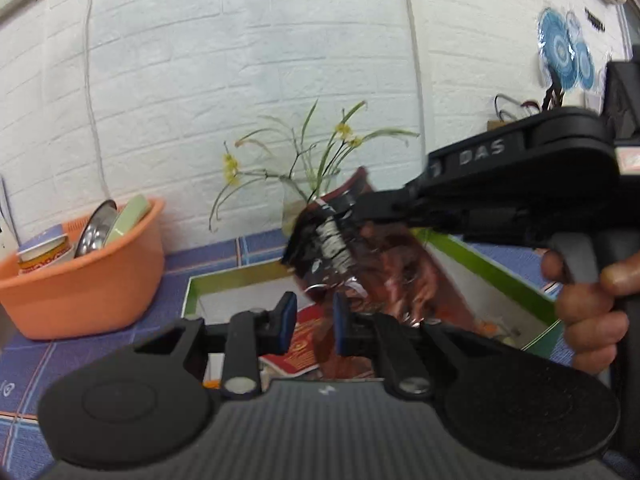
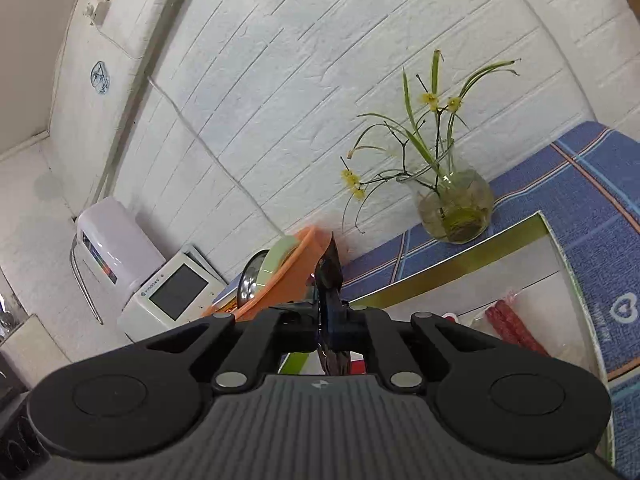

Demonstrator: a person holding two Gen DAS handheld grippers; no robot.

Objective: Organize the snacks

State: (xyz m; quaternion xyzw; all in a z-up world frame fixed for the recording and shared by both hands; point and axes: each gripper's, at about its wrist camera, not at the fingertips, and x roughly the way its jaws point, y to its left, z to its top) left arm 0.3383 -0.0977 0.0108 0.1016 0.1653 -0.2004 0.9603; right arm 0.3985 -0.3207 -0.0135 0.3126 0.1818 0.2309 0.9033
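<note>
A dark red-brown snack bag [image 1: 384,268] hangs in the air over a green-rimmed white box [image 1: 240,276]. My right gripper [image 1: 332,224] comes in from the right and is shut on the bag's top edge; in the right wrist view my right gripper [image 2: 330,320] pinches the bag's dark edge [image 2: 330,272]. My left gripper [image 1: 314,320] is open just below the bag, its blue pads [image 1: 286,320] apart and not touching it. A red snack packet [image 1: 304,344] lies in the box. Red sausages in clear wrap [image 2: 512,320] also lie in the box [image 2: 460,264].
An orange basin [image 1: 88,280] with dishes stands at the left. A glass vase with a plant [image 2: 456,208] stands behind the box by the white brick wall. A blue tiled cloth [image 2: 592,184] covers the counter. A white appliance [image 2: 172,292] stands far left.
</note>
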